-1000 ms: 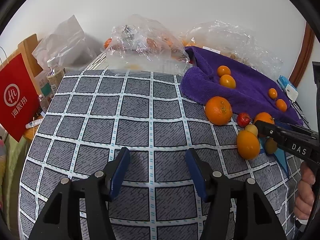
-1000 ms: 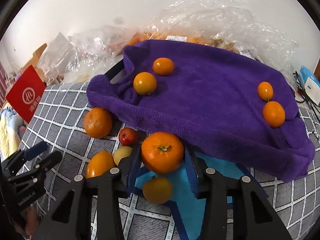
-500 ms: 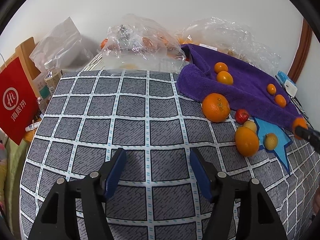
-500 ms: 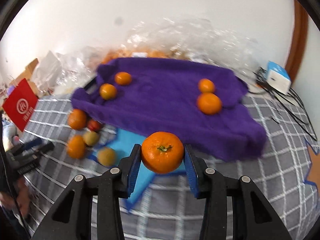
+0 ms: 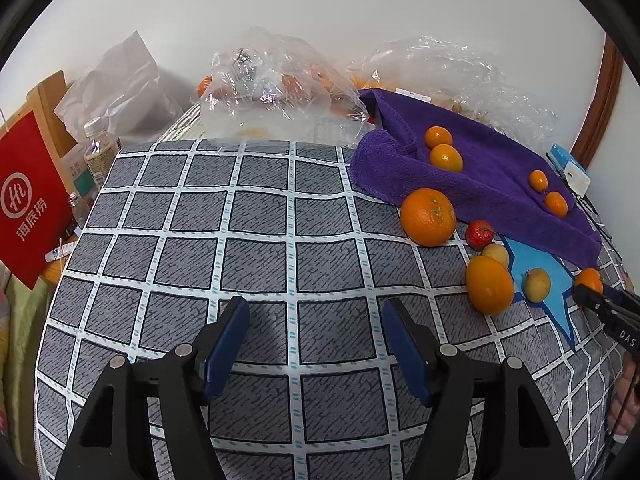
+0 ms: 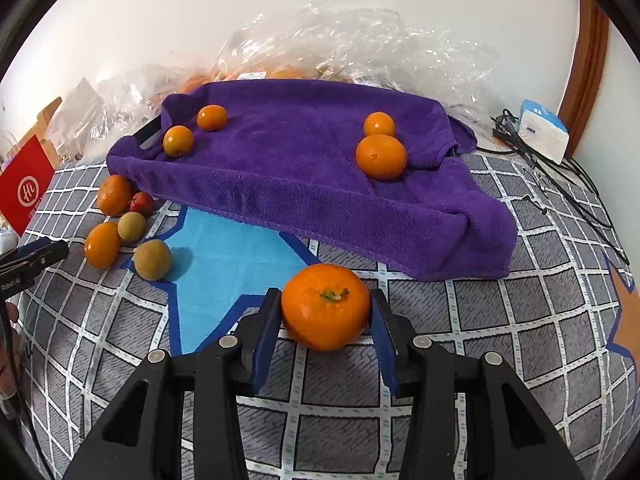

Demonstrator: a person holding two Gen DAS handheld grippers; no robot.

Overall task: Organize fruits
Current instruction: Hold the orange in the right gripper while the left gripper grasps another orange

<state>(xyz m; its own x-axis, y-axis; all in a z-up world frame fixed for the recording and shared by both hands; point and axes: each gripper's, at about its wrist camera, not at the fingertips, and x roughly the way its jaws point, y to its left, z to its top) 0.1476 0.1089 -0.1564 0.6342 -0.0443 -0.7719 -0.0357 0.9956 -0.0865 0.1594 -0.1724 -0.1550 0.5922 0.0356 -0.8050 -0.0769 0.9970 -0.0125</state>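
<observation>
My right gripper (image 6: pixel 325 295) is shut on a large orange (image 6: pixel 325 306), low over the checked cloth just in front of the purple towel (image 6: pixel 300 168). Two pairs of small oranges lie on the towel, one pair at its left (image 6: pixel 178 141), the other at its right (image 6: pixel 381 157). Left of the blue star patch (image 6: pixel 224 248), several loose fruits sit together: oranges (image 6: pixel 102 245), a red fruit (image 6: pixel 142 203) and yellowish ones (image 6: pixel 152 254). My left gripper (image 5: pixel 314 316) hovers over bare cloth, its jaws opening with nothing between them.
Clear plastic bags (image 5: pixel 276 92) holding more fruit line the wall behind the towel. A red paper bag (image 5: pixel 28 200) and a water bottle (image 5: pixel 98 148) stand off the left edge. A white box (image 6: pixel 544 130) and black cables (image 6: pixel 568 184) lie at the right.
The right gripper carried the large orange away from the fruit cluster, rightwards to the cloth in front of the towel. The left gripper's jaws widened while it stayed in place.
</observation>
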